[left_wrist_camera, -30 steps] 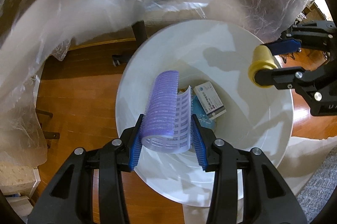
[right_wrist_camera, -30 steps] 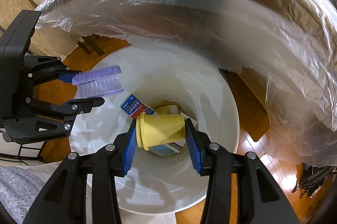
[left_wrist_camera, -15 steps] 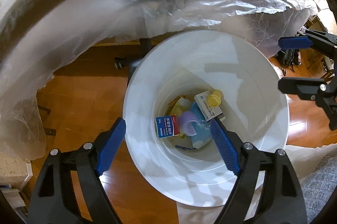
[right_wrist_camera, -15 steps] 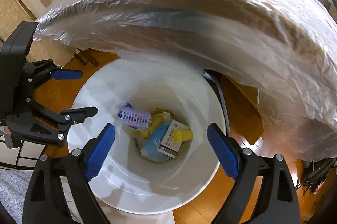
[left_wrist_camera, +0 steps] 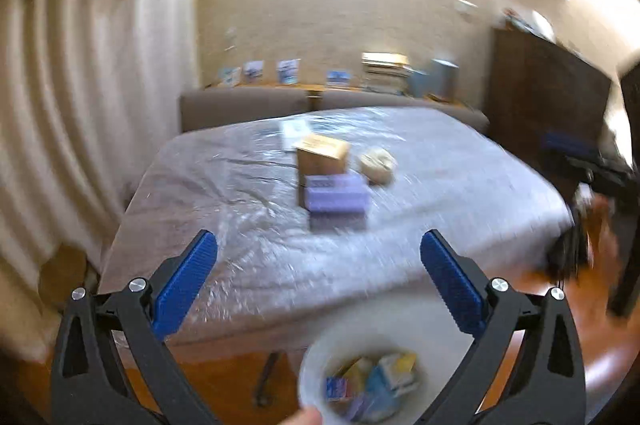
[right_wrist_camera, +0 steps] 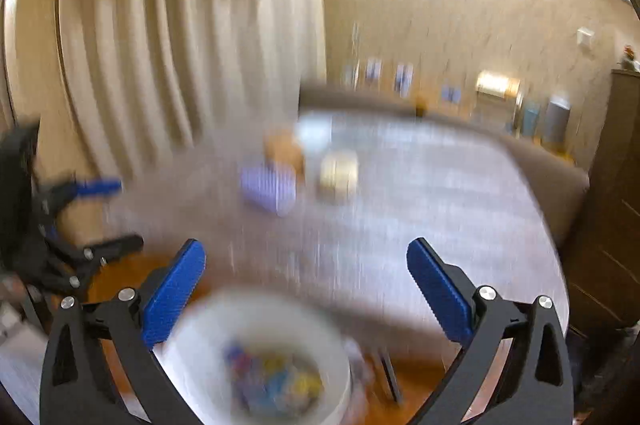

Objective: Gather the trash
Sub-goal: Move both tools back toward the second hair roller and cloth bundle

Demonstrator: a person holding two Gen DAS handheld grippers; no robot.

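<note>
Beyond our spread fingers, well ahead of both tips, we see a purple roller lying on the plastic-covered tabletop, with a cardboard box just behind it and a pale round lump beside that. Our left gripper and right gripper have just been opening, nothing between them. Below the fingers sits the white bin, blurred scraps inside.

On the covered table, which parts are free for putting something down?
The table is bare left of the purple roller and along the near edge. The right side beyond the pale round item also looks free. Crowded: the middle, around the cardboard box.
</note>
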